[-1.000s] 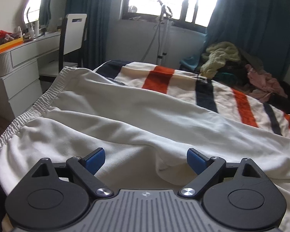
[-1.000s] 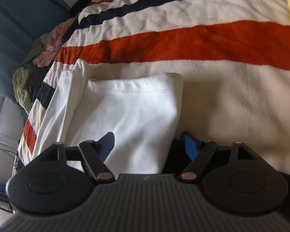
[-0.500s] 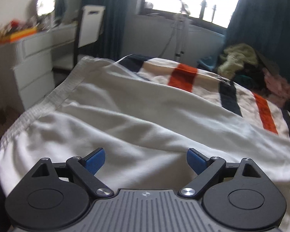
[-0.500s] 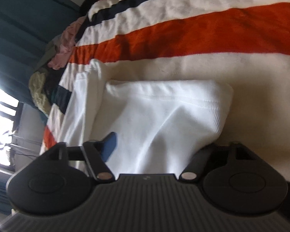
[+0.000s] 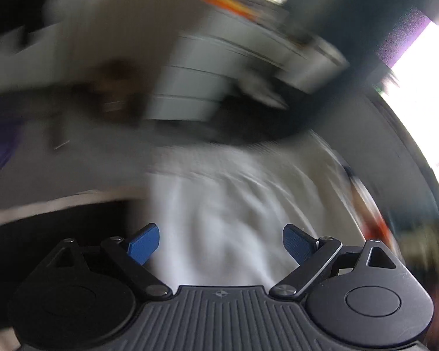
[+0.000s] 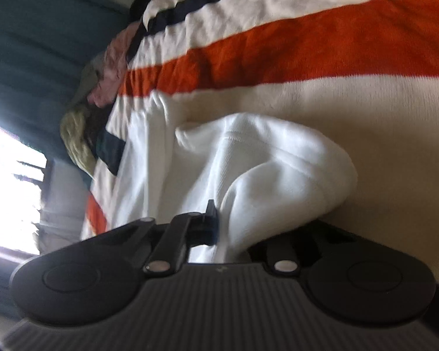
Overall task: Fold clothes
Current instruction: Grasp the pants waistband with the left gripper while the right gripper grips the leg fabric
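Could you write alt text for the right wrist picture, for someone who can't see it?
The right gripper is closing on a bunched fold of a white garment, which lies on a cream blanket with orange and navy stripes. A dark teal curtain hangs behind.

Left gripper (image 5: 221, 242): jaws spread wide, blue pads (image 5: 143, 244) well apart, nothing pinched between them; view heavily blurred. Right gripper (image 6: 219, 228): angled downward, jaws closing, with a bunched fold of the white garment (image 6: 278, 169) caught between them.
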A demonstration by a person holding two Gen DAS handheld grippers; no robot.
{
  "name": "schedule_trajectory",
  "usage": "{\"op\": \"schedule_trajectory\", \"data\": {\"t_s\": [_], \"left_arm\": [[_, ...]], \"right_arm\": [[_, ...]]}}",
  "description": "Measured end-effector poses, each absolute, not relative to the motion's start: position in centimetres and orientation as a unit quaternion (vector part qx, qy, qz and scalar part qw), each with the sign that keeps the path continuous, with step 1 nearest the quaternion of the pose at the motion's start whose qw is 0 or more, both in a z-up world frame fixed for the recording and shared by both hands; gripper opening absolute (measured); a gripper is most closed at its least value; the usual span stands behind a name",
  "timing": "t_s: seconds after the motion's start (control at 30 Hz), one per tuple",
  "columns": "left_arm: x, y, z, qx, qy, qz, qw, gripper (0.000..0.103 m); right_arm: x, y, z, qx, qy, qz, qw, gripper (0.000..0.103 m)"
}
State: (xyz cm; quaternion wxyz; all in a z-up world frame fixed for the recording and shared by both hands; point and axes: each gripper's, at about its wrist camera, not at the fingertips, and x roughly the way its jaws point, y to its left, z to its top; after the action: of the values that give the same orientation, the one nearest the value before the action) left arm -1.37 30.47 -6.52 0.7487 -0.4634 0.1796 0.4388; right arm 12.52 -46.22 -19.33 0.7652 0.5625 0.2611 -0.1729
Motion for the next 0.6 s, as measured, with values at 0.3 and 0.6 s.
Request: {"op": "schedule_trajectory", "data": {"t_s": [0.3,0.6], "left_arm": [[-5.8,33.2,-9.6,-0.542,0.159,0.404,0.72,0.083],[-4.5,32.9,-10.8,-0.566,0.148,0.317,0.746,0.081]], "right_arm": [[10.9,-47.2,-20.0,0.642,0.243,-0.174,0.706,0.014],[7.2,-47.9,-20.1,0.682,0.252,-0.185,0.661,0.022]]}}
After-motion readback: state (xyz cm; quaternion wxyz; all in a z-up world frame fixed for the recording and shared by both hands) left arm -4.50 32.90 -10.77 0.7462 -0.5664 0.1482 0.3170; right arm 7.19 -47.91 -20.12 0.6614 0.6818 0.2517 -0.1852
